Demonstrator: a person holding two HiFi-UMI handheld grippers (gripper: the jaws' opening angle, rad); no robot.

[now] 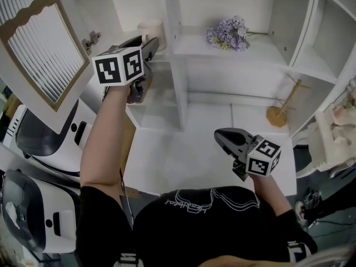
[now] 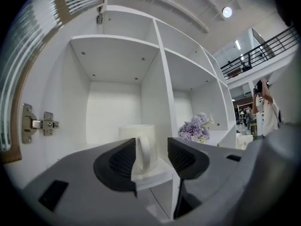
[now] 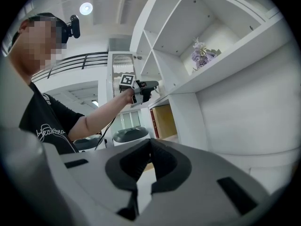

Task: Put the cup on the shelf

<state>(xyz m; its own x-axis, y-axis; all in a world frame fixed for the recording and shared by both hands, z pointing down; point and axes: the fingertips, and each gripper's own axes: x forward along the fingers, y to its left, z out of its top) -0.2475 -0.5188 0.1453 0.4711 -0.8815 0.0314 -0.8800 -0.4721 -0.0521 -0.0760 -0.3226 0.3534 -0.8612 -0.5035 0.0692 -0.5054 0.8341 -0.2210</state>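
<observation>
A cream cup (image 1: 151, 29) stands upright on the white shelf (image 1: 162, 61) in the upper left compartment. In the left gripper view the cup (image 2: 135, 136) rests near the shelf's front corner (image 2: 153, 175), its handle facing me. My left gripper (image 1: 150, 44) is raised to it and open. The handle sits between the jaws (image 2: 151, 157), close to the left pad with a gap to the right one. My right gripper (image 1: 223, 136) hangs low over the white countertop, shut and holding nothing (image 3: 149, 147).
Purple flowers (image 1: 228, 33) lie on the neighbouring shelf. A wooden stand (image 1: 281, 109) sits in the lower right compartment. The cabinet door (image 1: 33, 43) hangs open at the left, above white appliances (image 1: 50, 143). A person (image 2: 265, 108) stands far behind.
</observation>
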